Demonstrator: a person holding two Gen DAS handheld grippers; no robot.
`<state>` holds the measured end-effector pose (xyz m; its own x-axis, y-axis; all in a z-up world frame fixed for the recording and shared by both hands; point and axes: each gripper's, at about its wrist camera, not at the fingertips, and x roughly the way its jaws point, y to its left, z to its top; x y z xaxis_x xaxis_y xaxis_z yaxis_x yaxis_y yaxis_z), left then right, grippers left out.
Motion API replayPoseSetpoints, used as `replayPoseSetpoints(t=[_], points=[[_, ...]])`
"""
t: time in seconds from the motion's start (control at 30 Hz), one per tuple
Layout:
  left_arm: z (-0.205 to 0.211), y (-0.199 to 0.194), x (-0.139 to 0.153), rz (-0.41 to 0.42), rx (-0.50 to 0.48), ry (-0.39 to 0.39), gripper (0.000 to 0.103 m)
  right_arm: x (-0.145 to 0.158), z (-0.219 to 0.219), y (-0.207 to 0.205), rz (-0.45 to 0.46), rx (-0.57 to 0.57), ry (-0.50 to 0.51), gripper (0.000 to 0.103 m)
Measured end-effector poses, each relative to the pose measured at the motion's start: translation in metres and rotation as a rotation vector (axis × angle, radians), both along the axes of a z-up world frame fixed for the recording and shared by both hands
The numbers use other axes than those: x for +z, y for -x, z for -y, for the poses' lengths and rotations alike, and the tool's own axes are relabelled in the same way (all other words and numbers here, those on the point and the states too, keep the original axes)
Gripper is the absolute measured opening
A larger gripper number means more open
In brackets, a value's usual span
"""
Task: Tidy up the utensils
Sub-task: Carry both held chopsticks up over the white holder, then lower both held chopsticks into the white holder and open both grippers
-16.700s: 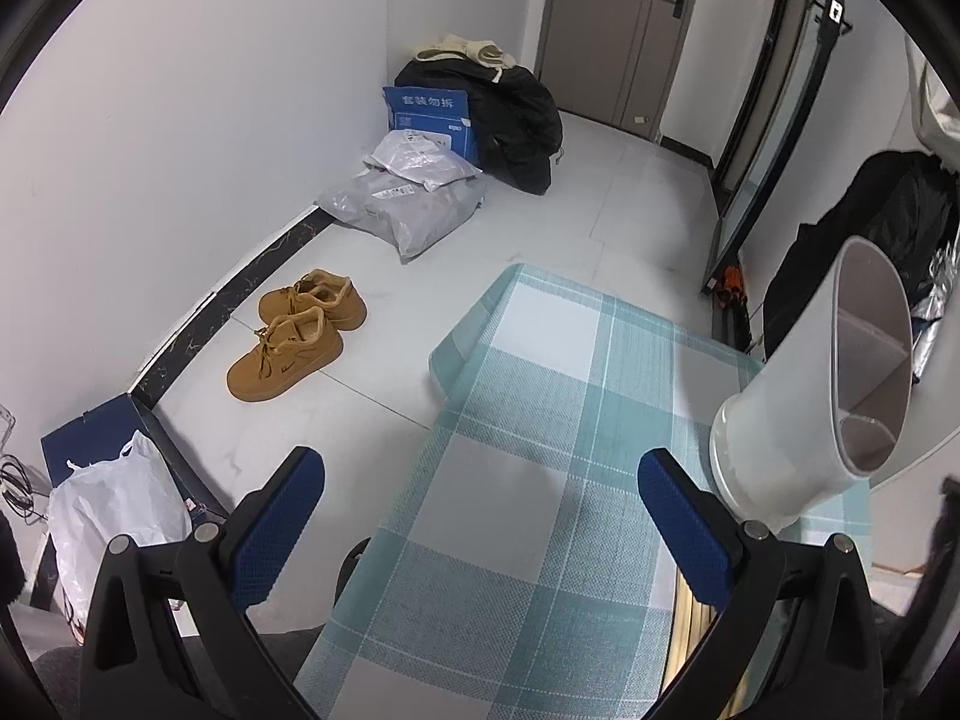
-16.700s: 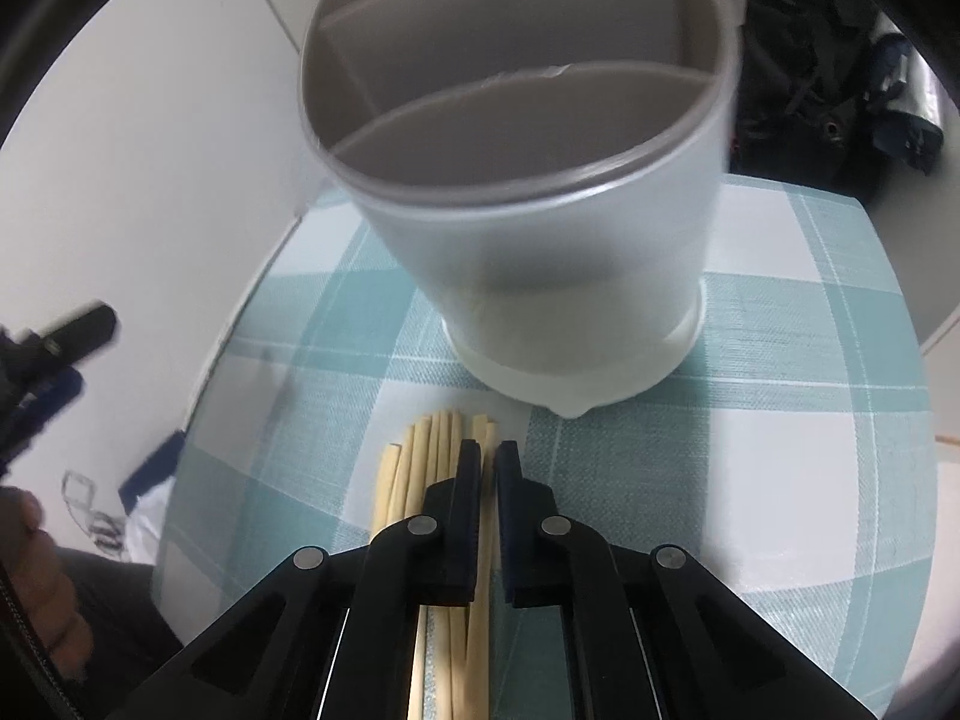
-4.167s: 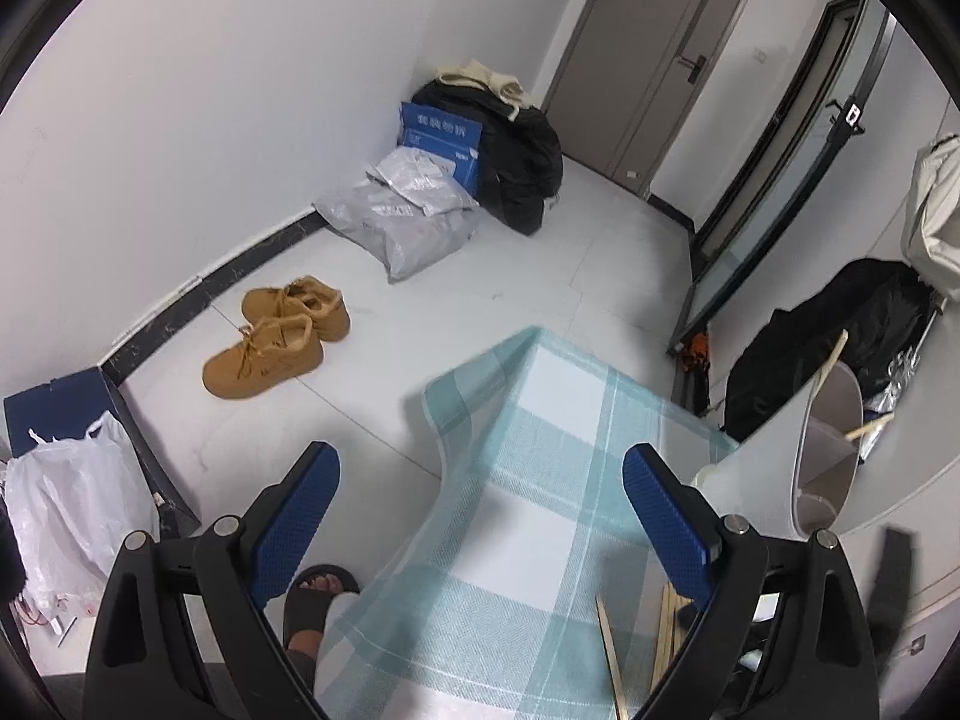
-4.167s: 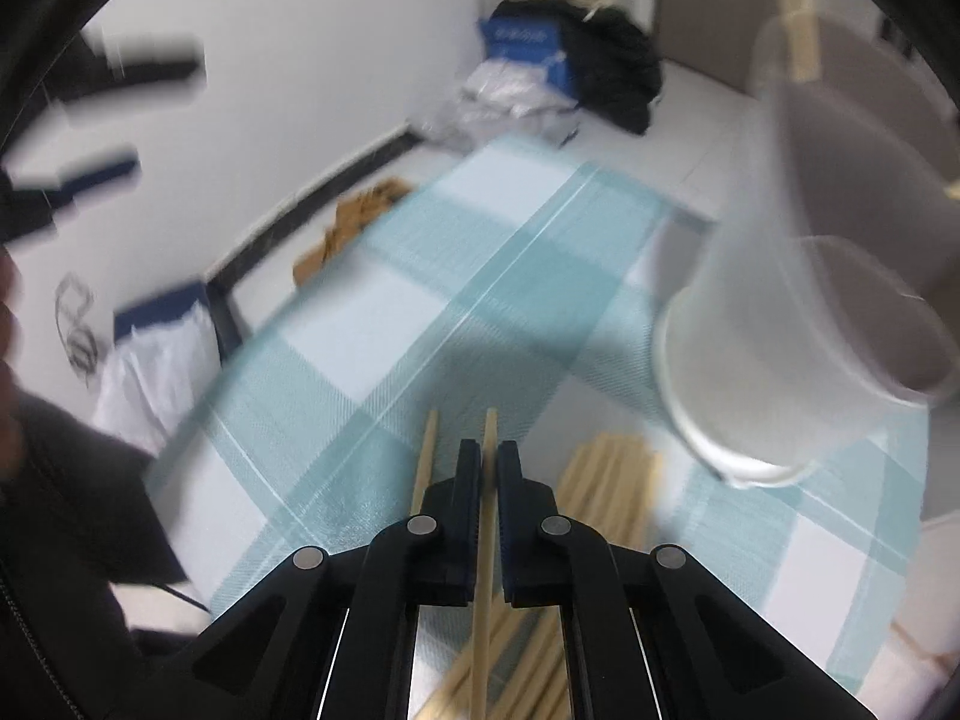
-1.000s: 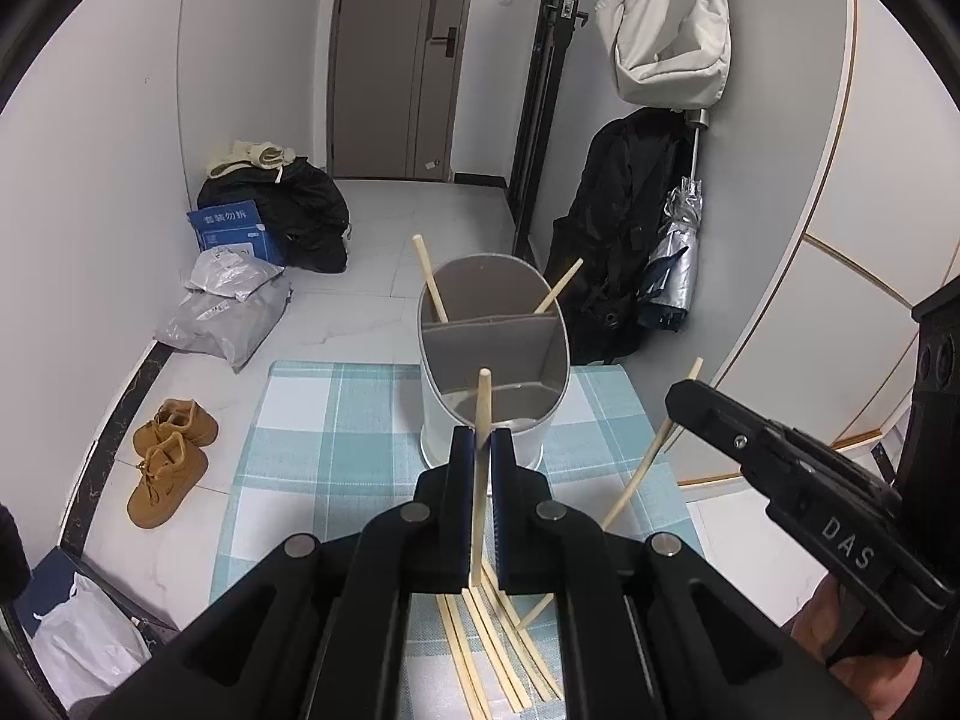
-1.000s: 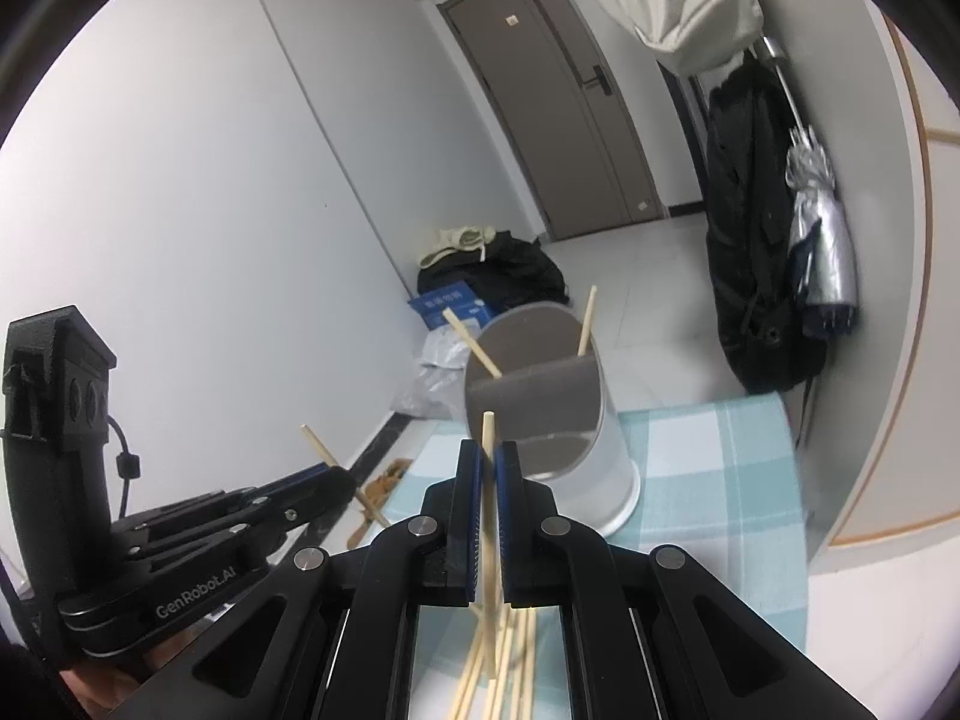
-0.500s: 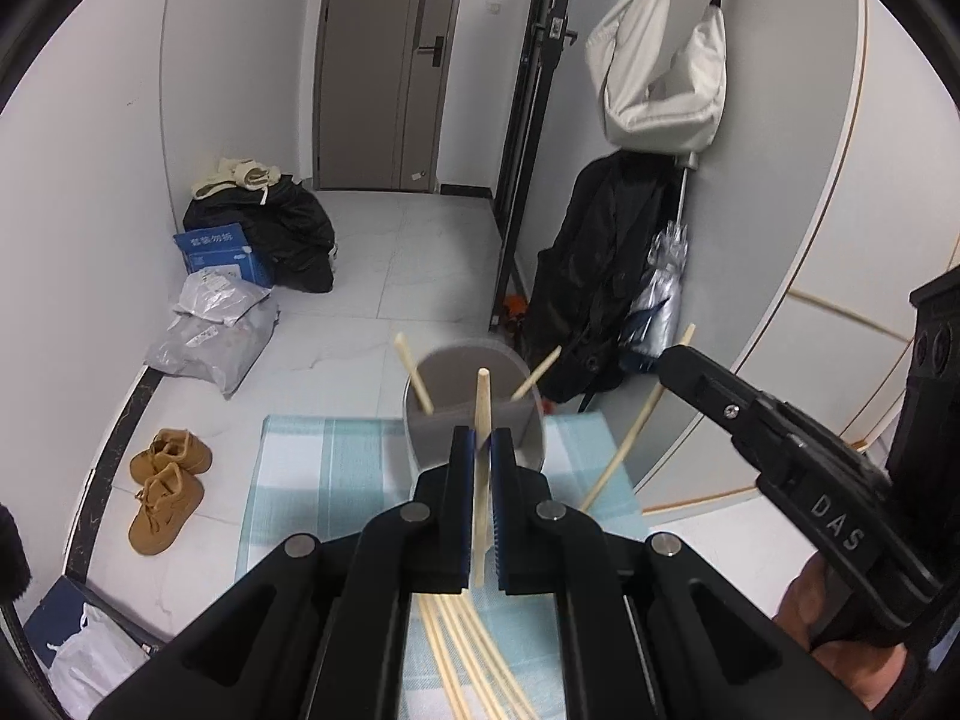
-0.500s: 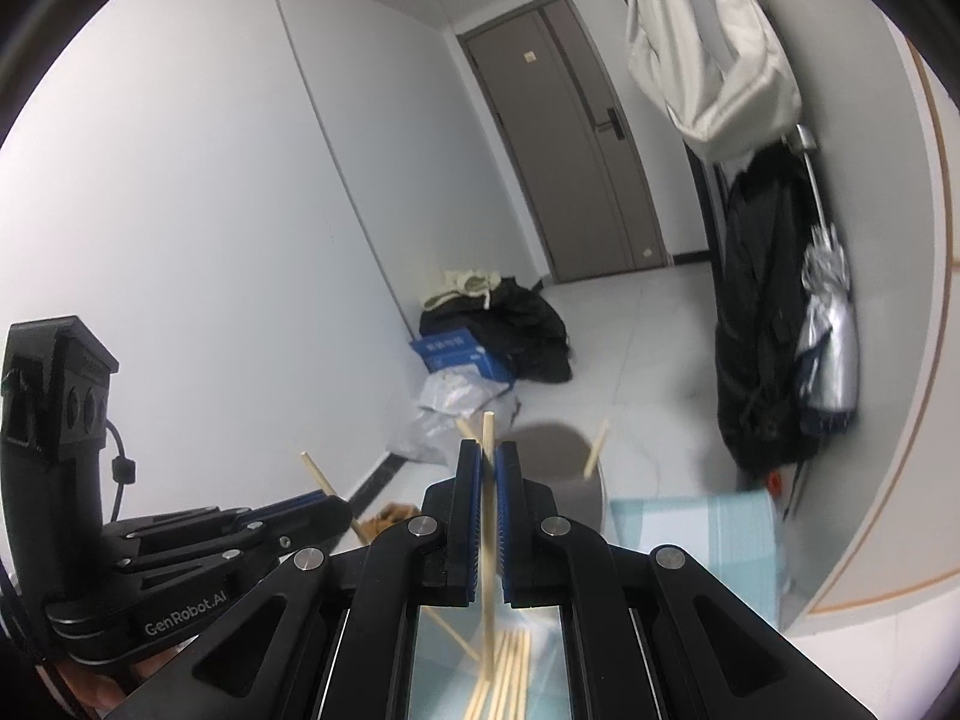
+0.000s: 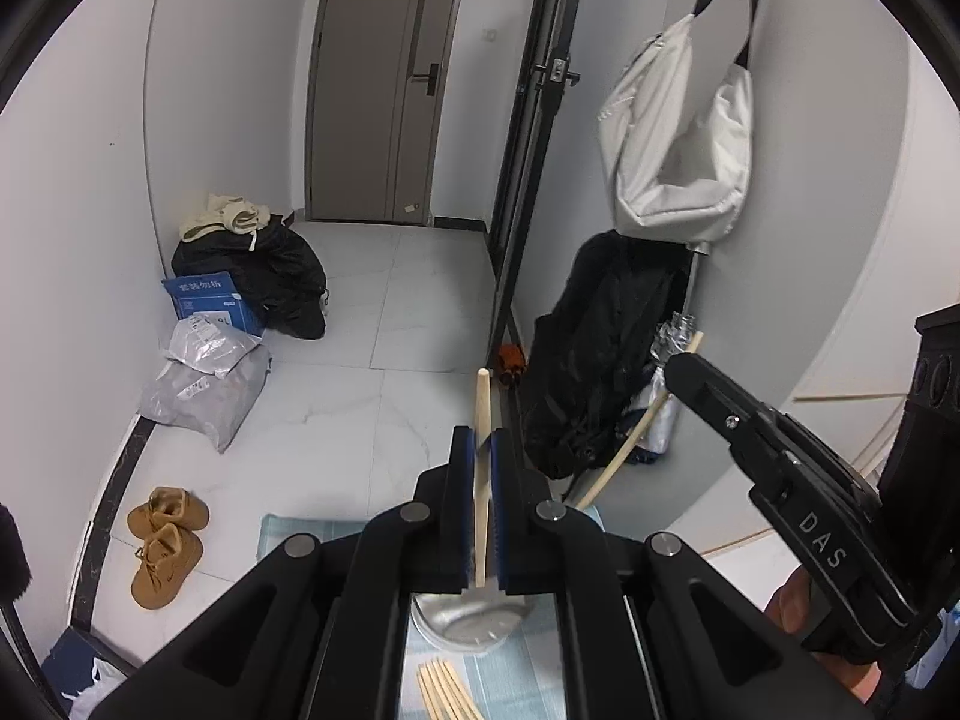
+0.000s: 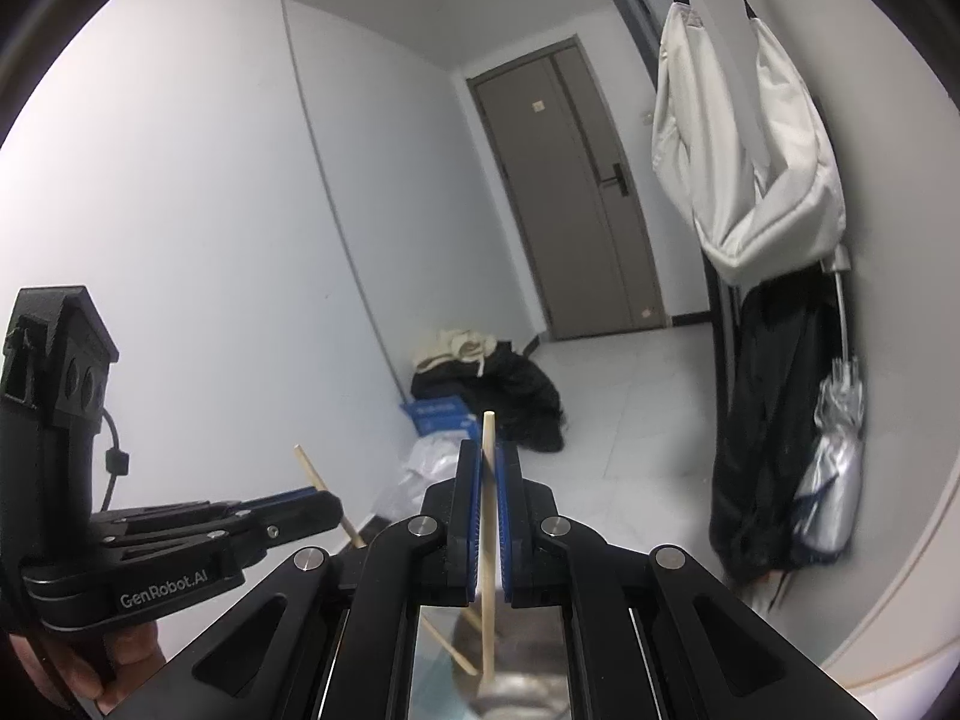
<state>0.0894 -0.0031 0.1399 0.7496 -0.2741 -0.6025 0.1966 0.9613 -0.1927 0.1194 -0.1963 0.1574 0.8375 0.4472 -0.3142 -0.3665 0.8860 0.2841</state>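
Observation:
My left gripper [image 9: 478, 450] is shut on a wooden chopstick [image 9: 482, 414] held upright, its lower end over the grey utensil holder [image 9: 474, 615] seen between the fingers. My right gripper [image 10: 491, 462] is shut on another chopstick [image 10: 488, 540], also upright above the holder [image 10: 516, 696]. Each gripper shows in the other's view: the right one [image 9: 684, 366] with its chopstick [image 9: 636, 438], the left one [image 10: 324, 504] with its chopstick [image 10: 324, 492]. Several loose chopsticks [image 9: 447, 690] lie on the checked tablecloth [image 9: 282, 531].
Brown shoes [image 9: 165, 543], grey parcels [image 9: 207, 384], a blue box [image 9: 204, 294] and black bags [image 9: 270, 276] lie on the floor by the left wall. A white bag [image 9: 684, 144] and black coat [image 9: 594, 348] hang at right. A door [image 9: 384, 84] is at the back.
Both grippers have risen and tilted up with their chopsticks. The holder has dropped to the bottom edge of both views and is mostly hidden behind the fingers.

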Motion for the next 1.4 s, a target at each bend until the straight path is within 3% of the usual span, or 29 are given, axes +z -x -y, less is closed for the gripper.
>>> replayPoseSetpoints(t=[0.13, 0.43, 0.63, 1.0, 1.1, 1.17, 1.3, 1.4], points=[[-0.004, -0.015, 0.001, -0.004, 0.012, 0.019, 0.001, -0.005, -0.001, -0.025, 0.002, -0.017, 0.017, 0.004], [-0.006, -0.043, -0.025, -0.047, 0.02, 0.008, 0.001, -0.034, -0.003, -0.058, -0.033, -0.024, 0.025, 0.004], [0.0, -0.052, -0.042, -0.02, 0.011, -0.036, 0.001, -0.056, -0.003, -0.064, -0.052, -0.006, 0.024, 0.004], [0.001, -0.056, -0.064, -0.079, -0.056, -0.007, 0.001, -0.091, -0.014, -0.058, -0.087, 0.054, 0.081, 0.005], [-0.002, -0.059, -0.068, -0.11, -0.028, -0.016, 0.002, -0.102, -0.014, -0.058, -0.119, 0.059, 0.081, 0.007], [-0.001, -0.058, -0.07, -0.109, -0.015, -0.029, 0.005, -0.108, -0.013, -0.056, -0.149, 0.06, 0.074, 0.007], [-0.004, -0.047, -0.07, -0.082, 0.013, -0.032, 0.037, -0.116, -0.009, -0.051, -0.188, 0.047, 0.063, 0.008], [-0.008, -0.039, -0.068, -0.061, 0.038, -0.034, 0.041, -0.117, 0.0, -0.043, -0.198, 0.02, 0.04, 0.013]])
